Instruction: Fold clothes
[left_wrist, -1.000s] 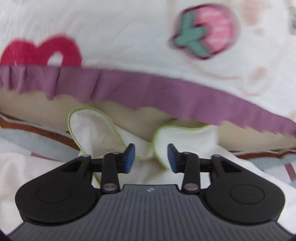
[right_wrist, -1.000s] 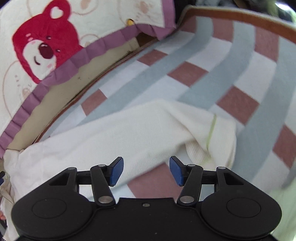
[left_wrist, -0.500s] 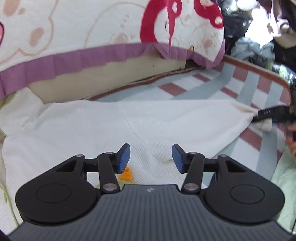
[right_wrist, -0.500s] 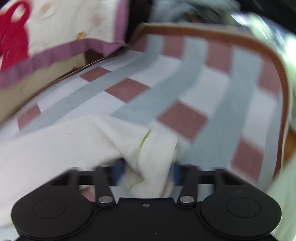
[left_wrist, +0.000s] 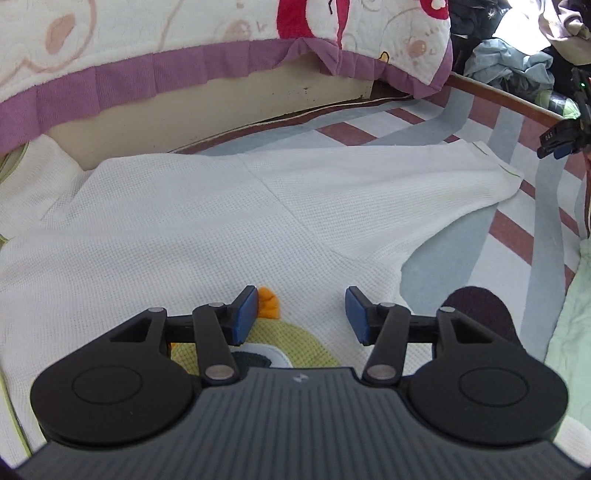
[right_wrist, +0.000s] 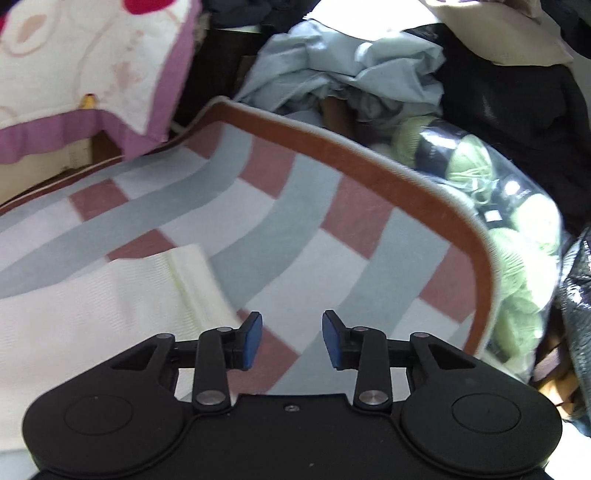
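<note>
**White garment spread flat, both tools empty**

White waffle-knit garment (left_wrist: 207, 221) lies flat on a checked blanket (right_wrist: 295, 236) w/ grey, brick-red & pale squares and a brown border. Behind it: a quilt (left_wrist: 184, 44) w/ purple trim and red cartoon print, hanging over a beige edge.

Left wrist view: left tool (left_wrist: 301, 315) hovers just above the garment body, jaws wide, nothing between them. Orange & yellow-green appliqué (left_wrist: 273, 325) sits right under its left finger. One sleeve (left_wrist: 424, 177) stretches ahead-right to a green-stitched cuff. Right tool (left_wrist: 559, 146) shows small at far right, apart from that cuff. Dark round shape just right of the left tool; can't tell what.

Right wrist view: right tool (right_wrist: 291, 339) over bare blanket, jaws wide, empty; sleeve cuff ahead-left, not touching. Beyond the blanket border: crumpled pale-blue fabric (right_wrist: 343, 70), clear bag of green yarn (right_wrist: 517, 229), dark clothes. Slight motion blur here.
</note>
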